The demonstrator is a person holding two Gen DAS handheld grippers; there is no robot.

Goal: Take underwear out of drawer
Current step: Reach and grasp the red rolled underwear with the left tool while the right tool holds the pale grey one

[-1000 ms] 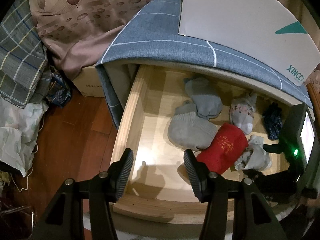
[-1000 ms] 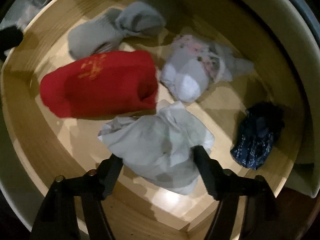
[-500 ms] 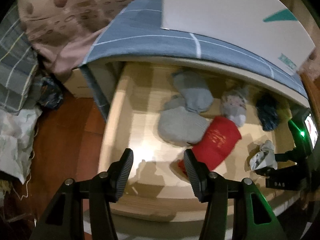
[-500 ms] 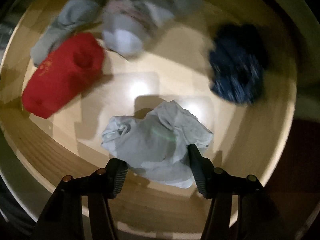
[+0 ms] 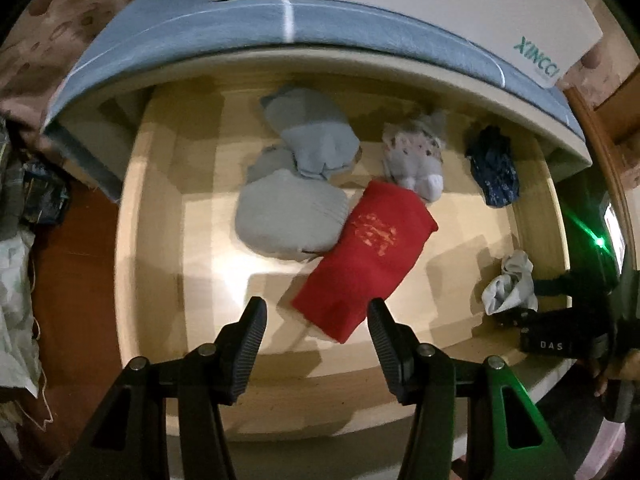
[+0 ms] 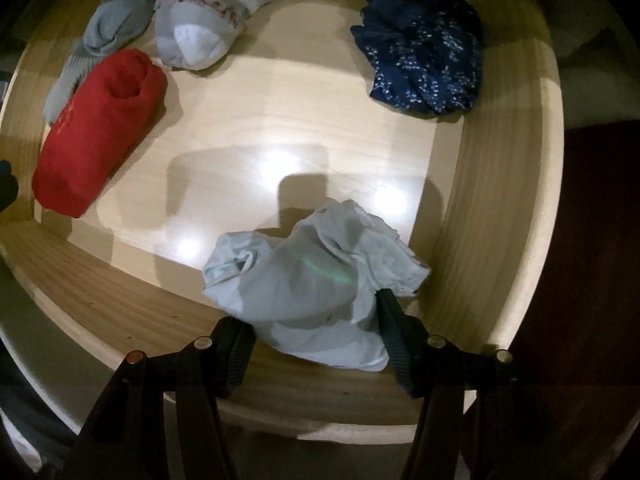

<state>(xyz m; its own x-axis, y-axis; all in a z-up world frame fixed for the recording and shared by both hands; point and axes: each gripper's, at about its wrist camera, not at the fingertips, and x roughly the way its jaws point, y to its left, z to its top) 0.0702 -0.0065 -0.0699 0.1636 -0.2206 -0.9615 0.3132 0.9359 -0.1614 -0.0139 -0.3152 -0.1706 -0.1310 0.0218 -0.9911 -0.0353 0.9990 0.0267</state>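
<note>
The pale crumpled underwear (image 6: 316,284) is bunched between the jaws of the right gripper (image 6: 312,344), whose pads press into the cloth from both sides; those jaws have just been closing on it. It hangs above the front right corner of the open wooden drawer (image 6: 492,208), near the right wall, and the left wrist view shows the same bundle (image 5: 510,282) at the drawer's right side. The left gripper (image 5: 316,332) hovers over the front of the drawer with its jaws spread and nothing between the pads; the near end of a red folded piece (image 5: 368,256) shows beyond the gap. Beside the red piece lie a grey bundle (image 5: 290,216), a patterned pale sock (image 5: 416,156) and, well apart to the right, a dark blue speckled garment (image 5: 494,166). A blue checked cover (image 5: 192,28) lies on top above the drawer, with a white box (image 5: 400,4) on it.
</note>
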